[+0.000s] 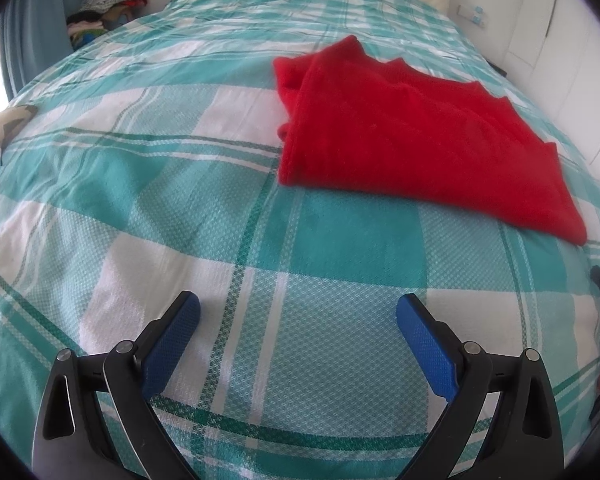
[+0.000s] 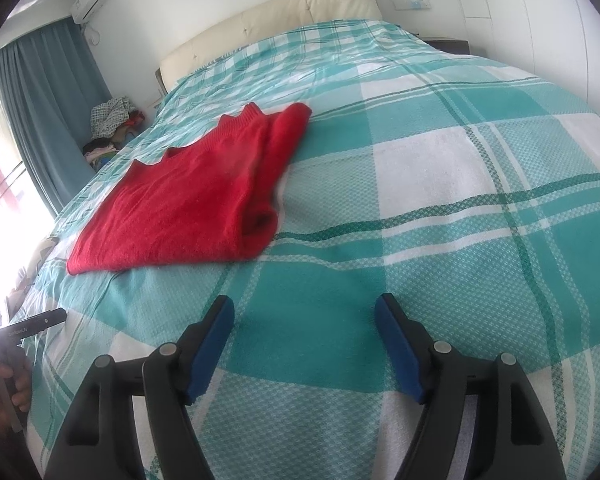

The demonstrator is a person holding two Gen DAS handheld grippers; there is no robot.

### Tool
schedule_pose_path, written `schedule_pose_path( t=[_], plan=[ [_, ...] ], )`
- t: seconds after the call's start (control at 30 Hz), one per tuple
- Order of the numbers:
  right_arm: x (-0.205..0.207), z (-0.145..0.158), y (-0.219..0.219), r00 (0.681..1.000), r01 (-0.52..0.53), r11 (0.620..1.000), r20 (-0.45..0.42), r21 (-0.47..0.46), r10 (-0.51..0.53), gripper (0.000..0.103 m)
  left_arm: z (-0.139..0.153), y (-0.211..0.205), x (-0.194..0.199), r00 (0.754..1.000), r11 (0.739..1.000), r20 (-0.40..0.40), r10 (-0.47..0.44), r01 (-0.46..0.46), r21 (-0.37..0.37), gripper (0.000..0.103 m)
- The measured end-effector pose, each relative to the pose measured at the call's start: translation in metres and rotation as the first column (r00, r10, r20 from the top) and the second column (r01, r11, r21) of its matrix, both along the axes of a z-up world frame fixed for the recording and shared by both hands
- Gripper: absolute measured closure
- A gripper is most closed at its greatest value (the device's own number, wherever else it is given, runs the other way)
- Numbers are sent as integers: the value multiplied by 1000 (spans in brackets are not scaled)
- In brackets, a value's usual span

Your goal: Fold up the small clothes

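The red garment lies folded on the bed, flat on the teal-and-white checked cover, with several layered edges stepping along its far side. From the left wrist view it sits ahead and to the right; from the right wrist view it sits ahead and to the left, so it lies between the two tools and further up the bed than both.

The left tool hovers over bare cover, its blue pads spread wide apart, nothing between them. The right tool is the same story: fingers parted, only checked cloth below, well clear of the garment.

At the left edge of the right wrist view a hand grips the handle of the other tool. Up at the head of the bed there's a cream headboard, a teal curtain by the window, and a heap of clothes beside the bed.
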State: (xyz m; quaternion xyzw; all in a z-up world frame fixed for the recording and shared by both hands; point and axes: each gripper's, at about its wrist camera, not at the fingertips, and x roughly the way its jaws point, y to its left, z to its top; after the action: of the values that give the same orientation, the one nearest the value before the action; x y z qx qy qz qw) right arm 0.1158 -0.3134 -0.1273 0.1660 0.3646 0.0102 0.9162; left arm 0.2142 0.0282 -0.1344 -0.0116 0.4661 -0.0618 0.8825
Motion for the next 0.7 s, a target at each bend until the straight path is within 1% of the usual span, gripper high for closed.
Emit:
schedule_pose_path(
  t=[0.13, 0.7],
  plan=[
    [0, 0, 0, 1000, -1, 1000, -1, 0, 1, 30, 0, -1, 0, 1000, 1000, -1, 1, -1, 9, 3],
    [0, -1, 0, 1000, -1, 1000, 0, 0, 1, 29, 3, 5, -2, 1000, 1000, 1, 22, -22, -12, 3]
  ],
)
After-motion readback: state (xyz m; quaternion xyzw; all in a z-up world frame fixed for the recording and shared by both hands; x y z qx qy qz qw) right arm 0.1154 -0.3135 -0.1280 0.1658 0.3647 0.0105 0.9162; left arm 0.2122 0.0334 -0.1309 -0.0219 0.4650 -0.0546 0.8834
